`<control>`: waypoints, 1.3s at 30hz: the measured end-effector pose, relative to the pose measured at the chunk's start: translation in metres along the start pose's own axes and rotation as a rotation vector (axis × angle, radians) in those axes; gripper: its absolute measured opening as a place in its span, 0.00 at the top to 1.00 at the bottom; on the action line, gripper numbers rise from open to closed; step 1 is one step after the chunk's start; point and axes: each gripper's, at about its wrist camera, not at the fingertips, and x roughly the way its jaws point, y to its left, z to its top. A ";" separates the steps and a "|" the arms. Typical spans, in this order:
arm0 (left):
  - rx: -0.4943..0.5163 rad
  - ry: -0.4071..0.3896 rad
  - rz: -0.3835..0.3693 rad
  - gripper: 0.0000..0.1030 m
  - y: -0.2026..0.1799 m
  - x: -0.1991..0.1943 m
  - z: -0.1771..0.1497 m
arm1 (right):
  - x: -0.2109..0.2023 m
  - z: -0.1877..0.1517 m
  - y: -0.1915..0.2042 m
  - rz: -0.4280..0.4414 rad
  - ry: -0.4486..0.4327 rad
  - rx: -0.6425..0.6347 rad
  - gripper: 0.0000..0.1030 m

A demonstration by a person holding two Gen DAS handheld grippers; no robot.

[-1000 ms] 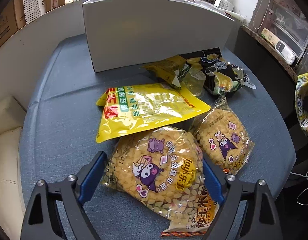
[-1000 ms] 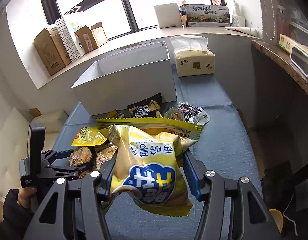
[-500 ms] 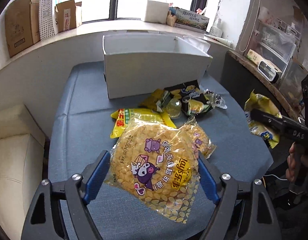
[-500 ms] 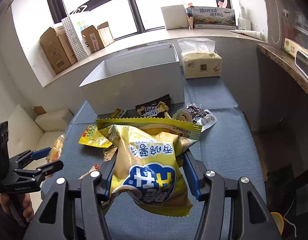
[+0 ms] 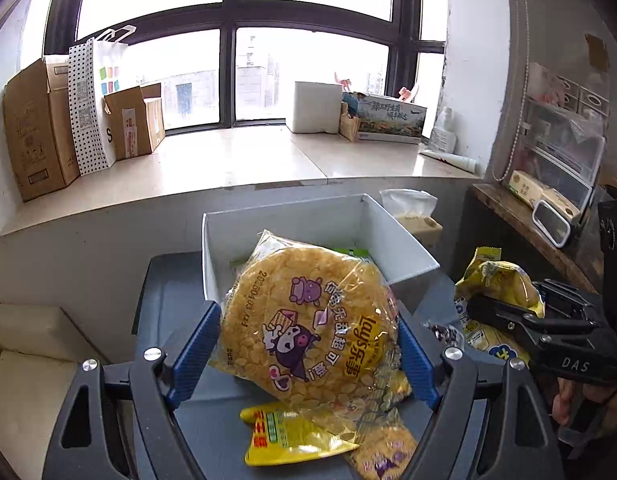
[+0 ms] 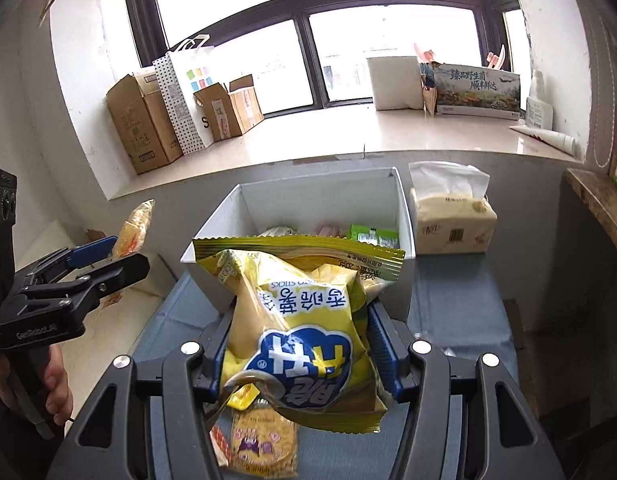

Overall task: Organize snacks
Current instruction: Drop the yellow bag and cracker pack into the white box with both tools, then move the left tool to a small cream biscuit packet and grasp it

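Round corn-snack pack (image 5: 308,320) raised off table since earlier frame, pinched by left gripper (image 5: 308,344); white bin (image 5: 404,248) just ahead. Yellow potato-stick bag (image 6: 300,328) clamped in right gripper (image 6: 300,344). Release advised only once rim is cleared.

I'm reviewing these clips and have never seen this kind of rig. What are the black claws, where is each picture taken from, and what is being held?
There is no robot: a person holds a handheld two-finger clamp in each hand, each with a camera looking along its fingers. One picture is from the left gripper, which grips a round corn snack bag. The other is from the right gripper, which grips a yellow chip bag. Both are raised before a white box that already holds some snacks. More packets lie below on the blue table, beside a tissue pack.
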 end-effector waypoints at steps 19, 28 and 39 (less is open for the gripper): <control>-0.085 0.083 0.098 0.00 0.033 0.124 0.053 | 0.120 0.095 -0.053 -0.047 0.044 -0.014 0.00; -0.115 0.105 0.076 0.00 0.041 0.124 0.039 | 0.109 0.096 -0.063 -0.060 0.017 0.036 0.00; -0.067 0.042 0.056 0.00 0.027 0.026 -0.029 | 0.021 0.051 -0.031 0.036 -0.113 -0.087 0.00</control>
